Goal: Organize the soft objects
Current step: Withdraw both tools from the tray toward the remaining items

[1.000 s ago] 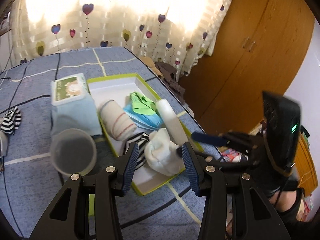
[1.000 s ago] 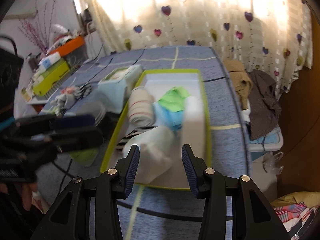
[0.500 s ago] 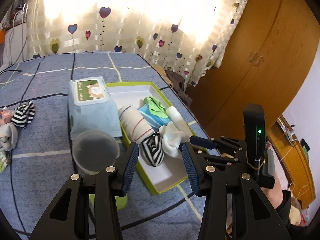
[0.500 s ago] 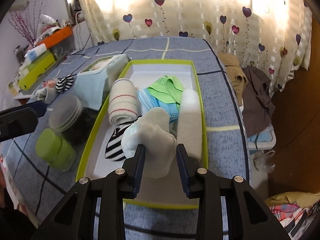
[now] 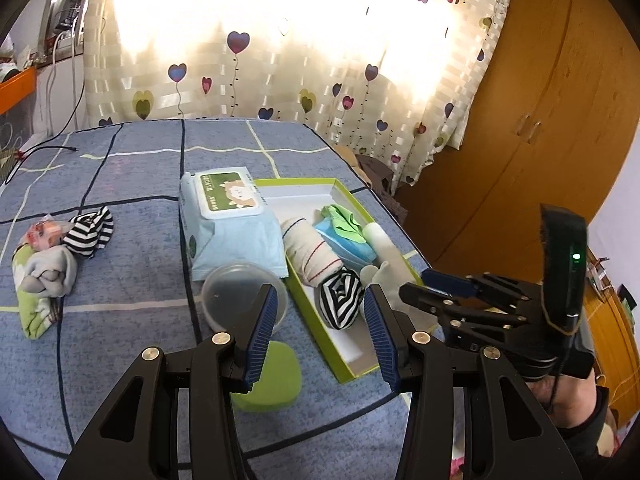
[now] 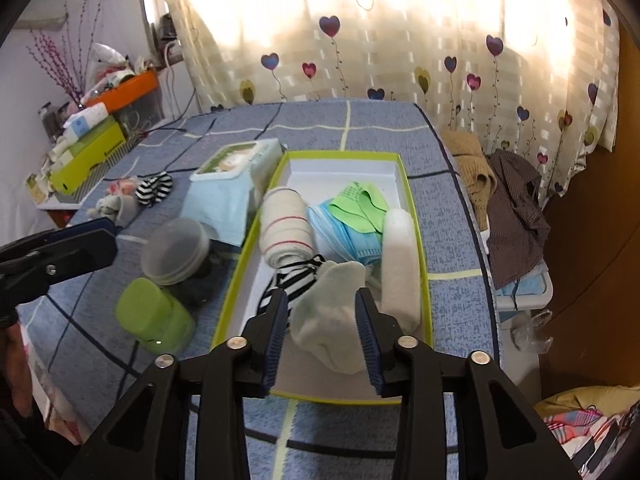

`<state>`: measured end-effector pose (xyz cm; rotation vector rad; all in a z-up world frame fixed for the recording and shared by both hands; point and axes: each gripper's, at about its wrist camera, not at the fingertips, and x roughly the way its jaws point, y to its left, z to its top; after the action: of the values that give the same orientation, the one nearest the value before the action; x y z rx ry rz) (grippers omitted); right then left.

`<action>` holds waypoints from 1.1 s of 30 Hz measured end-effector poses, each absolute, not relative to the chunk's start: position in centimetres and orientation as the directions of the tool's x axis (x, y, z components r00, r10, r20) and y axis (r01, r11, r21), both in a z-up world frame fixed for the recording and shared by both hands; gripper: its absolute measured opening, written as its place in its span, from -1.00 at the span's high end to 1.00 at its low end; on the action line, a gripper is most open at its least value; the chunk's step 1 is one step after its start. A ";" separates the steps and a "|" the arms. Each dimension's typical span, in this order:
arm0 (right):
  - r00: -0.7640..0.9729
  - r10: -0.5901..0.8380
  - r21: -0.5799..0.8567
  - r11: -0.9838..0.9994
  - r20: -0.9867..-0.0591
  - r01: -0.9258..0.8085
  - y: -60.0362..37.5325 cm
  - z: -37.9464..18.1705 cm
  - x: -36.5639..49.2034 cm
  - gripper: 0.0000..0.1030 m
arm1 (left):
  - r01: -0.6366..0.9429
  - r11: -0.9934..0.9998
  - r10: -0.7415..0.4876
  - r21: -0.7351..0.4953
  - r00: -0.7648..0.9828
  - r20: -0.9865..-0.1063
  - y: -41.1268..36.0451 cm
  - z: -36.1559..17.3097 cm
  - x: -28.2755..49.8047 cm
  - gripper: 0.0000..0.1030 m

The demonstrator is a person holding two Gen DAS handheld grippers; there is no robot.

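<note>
**Pale sock in the box, between the right jaws; the loose socks lie out to the left**

Blue checked bedding (image 5: 132, 280) covers the working surface, with a heart-print curtain (image 6: 400, 52) behind it and a wooden wardrobe (image 5: 552, 100) to one side. On the bedding sits a green-rimmed box (image 6: 414, 216), already holding a rolled striped-edge cloth (image 6: 284, 226), blue masks (image 6: 340, 236), a green cloth (image 6: 360, 206), a white roll (image 6: 398, 252), a black-and-white striped sock (image 6: 294, 284) and a pale sock (image 6: 334, 308).

The right gripper (image 6: 322, 326) hangs over the near end of the box with the pale sock between its jaws. The jaws have just been opening after a squeeze, and from the wrist view I cannot tell whether the pads are in contact with the fabric or just clear of it; I judge the sock to be let go, resting on the box floor with its long axis running away from the gripper toward the masks.

The left gripper (image 5: 318, 332) stands wide apart with nothing between its fingers, aimed down over the box edge near a clear round tub (image 5: 240, 294) and a green lid (image 5: 272, 378), with a wipes pack (image 5: 230, 228) beyond.

What probably remains lies well apart from the box: a second striped sock (image 5: 90, 232) and a bundle of grey and green socks (image 5: 42, 280), far out on the left side of the bedding. The left gripper is clearly the nearer one and would need to swing away from the box. The striped sock lies roughly across that gripper's line, so a small wrist turn may help.
</note>
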<state>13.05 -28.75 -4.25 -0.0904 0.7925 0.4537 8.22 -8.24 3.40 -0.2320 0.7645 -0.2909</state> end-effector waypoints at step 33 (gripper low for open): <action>0.642 0.407 0.066 0.872 -0.650 -0.486 -24.4 -0.1 7.8 0.02 | 0.052 0.942 -0.263 -0.332 0.728 -0.633 -1.9 3.1 4.2 0.09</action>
<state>7.83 -24.39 -0.08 -0.1181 0.7101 0.5100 4.20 -1.86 3.11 -0.3029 0.7377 -0.1762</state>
